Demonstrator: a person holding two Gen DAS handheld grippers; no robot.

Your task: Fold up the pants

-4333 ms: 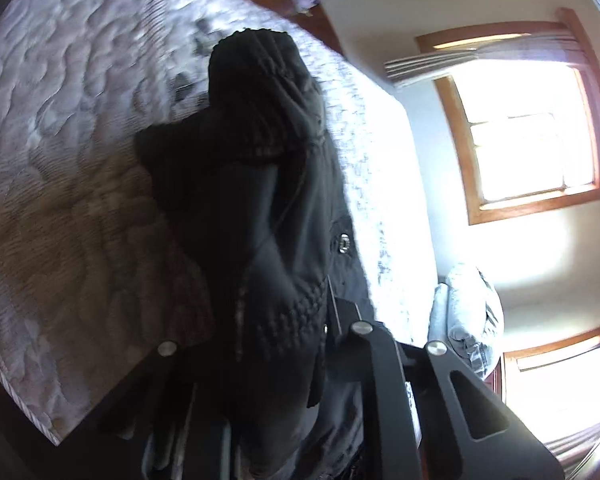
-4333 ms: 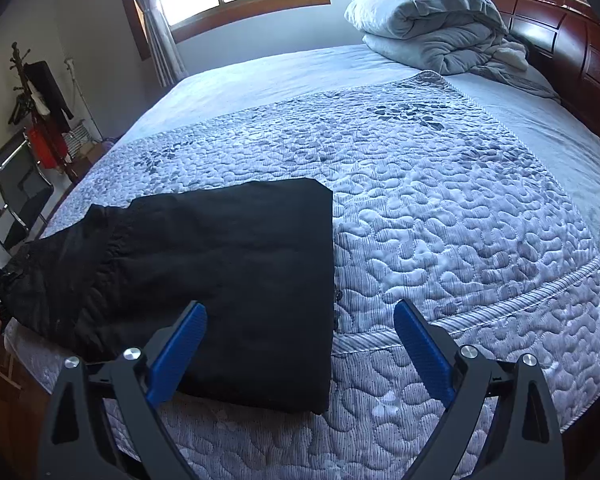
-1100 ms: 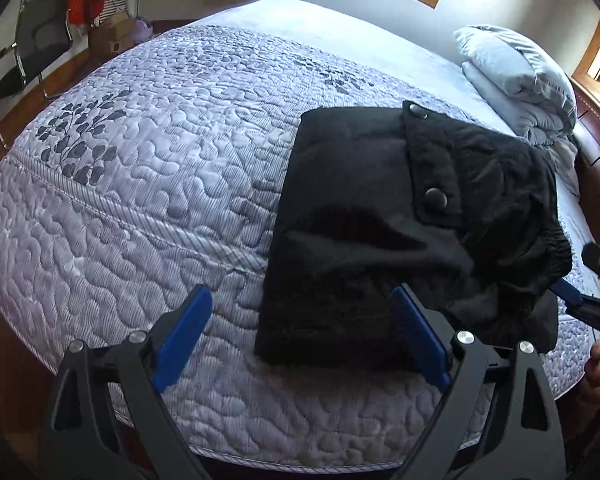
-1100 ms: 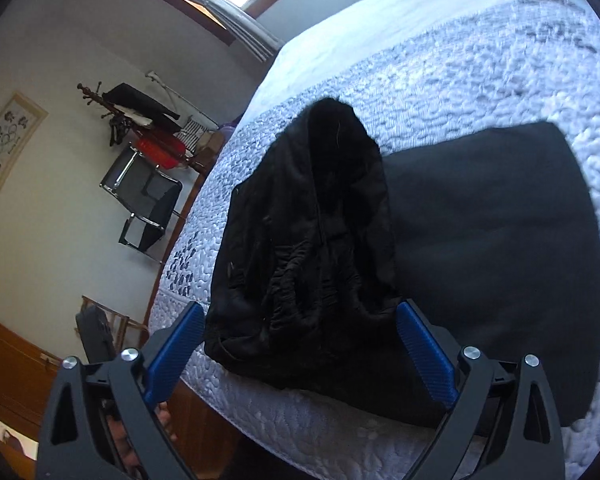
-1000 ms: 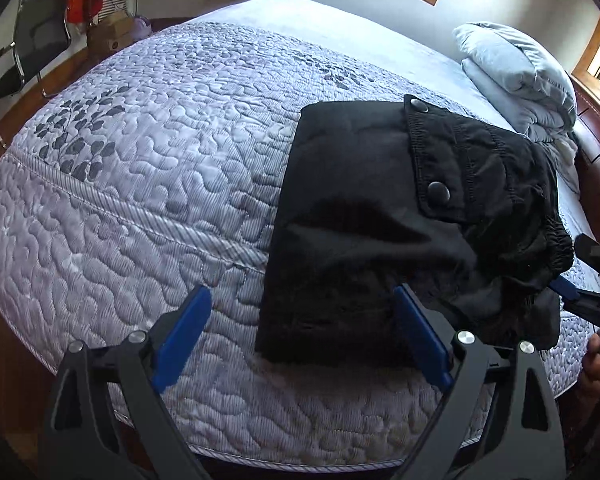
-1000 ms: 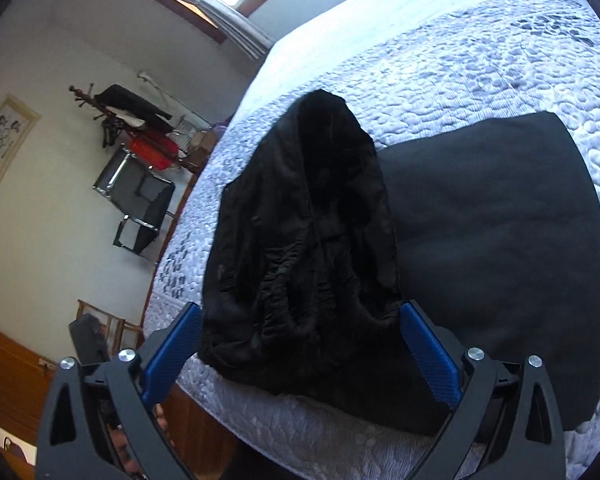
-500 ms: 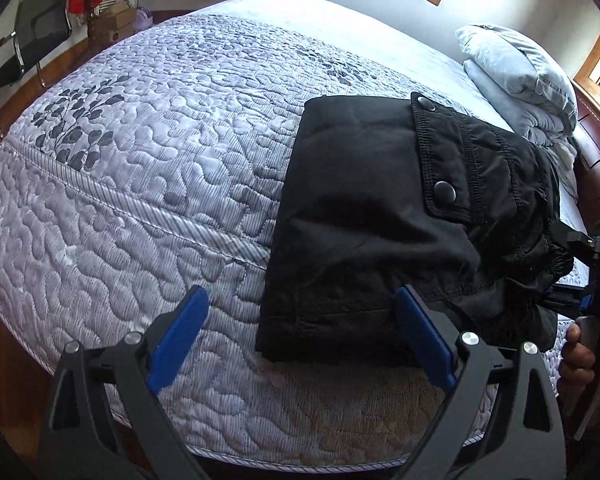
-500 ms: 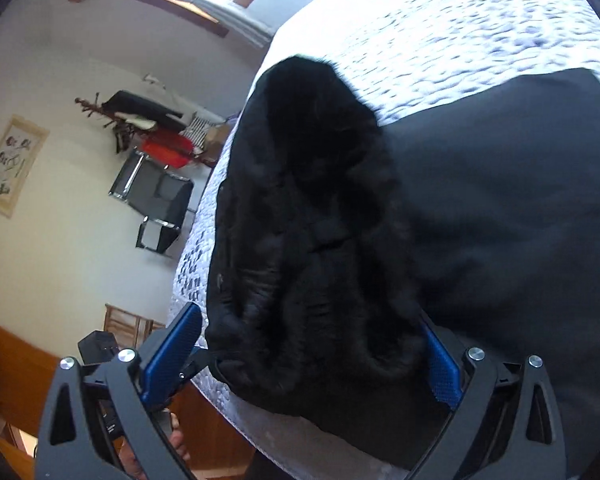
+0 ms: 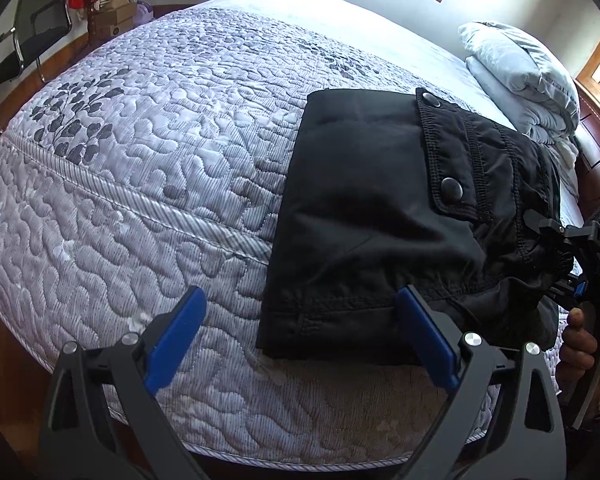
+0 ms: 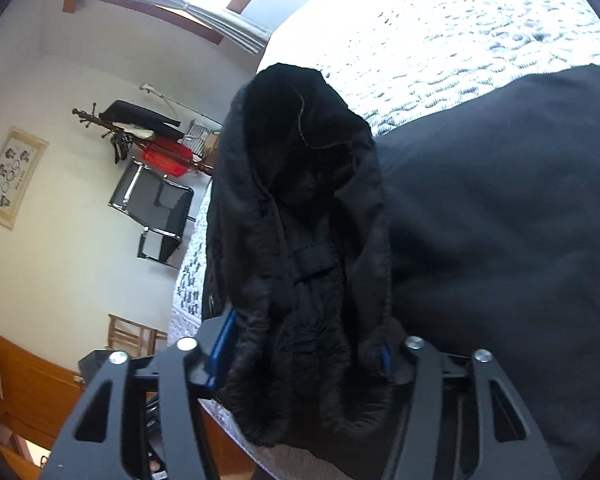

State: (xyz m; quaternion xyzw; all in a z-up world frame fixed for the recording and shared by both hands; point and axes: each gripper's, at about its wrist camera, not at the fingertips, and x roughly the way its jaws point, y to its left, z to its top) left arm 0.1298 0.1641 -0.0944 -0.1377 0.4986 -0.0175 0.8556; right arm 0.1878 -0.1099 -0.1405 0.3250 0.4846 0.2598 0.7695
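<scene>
The black pants (image 9: 384,208) lie folded on the quilted grey bed (image 9: 148,152), with the snap-button waistband (image 9: 456,168) laid over the top at the right. My left gripper (image 9: 300,336) is open and empty, just in front of the pants' near edge. My right gripper (image 10: 304,360) is shut on the bunched waistband (image 10: 300,240), at the pants' right side. It also shows in the left wrist view (image 9: 560,256), held by a hand.
A folded grey duvet and pillows (image 9: 524,80) sit at the head of the bed by the wooden headboard (image 9: 596,148). A black chair (image 10: 152,208) and a coat rack (image 10: 148,132) stand by the wall left of the bed.
My right gripper has moved in and closed on the bunched waistband. My left gripper, which earlier held the pants, is now open and has edged slightly closer.
</scene>
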